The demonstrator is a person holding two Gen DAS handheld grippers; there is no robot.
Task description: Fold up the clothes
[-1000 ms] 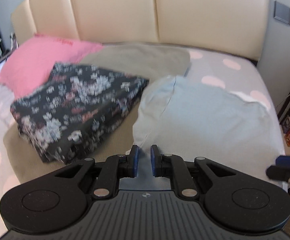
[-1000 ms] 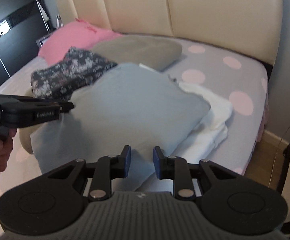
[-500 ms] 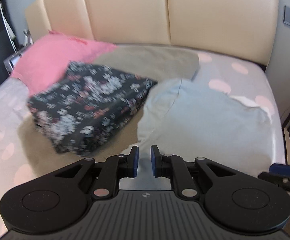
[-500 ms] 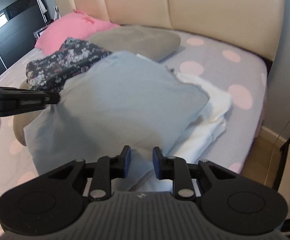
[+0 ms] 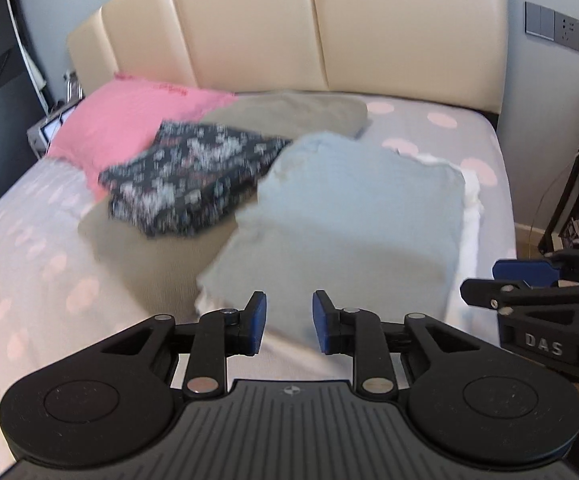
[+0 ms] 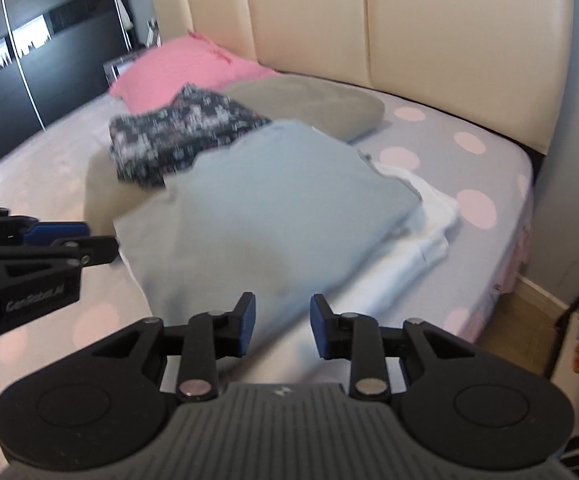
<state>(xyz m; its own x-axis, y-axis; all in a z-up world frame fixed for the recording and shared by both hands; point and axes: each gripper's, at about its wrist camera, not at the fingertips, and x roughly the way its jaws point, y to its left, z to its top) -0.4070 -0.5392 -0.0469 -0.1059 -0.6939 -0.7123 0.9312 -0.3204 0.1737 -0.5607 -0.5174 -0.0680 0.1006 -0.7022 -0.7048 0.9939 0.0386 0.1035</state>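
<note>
Now both hand-held grippers just opening, empty, above folded blue garment

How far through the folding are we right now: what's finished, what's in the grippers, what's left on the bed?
Done: the light blue garment lies folded on the white one, and the dark floral piece sits folded on the olive cloth. In hand: nothing; the left gripper and right gripper have just been opening and hold no cloth. Left: probably the olive cloth and the white garment.
</note>
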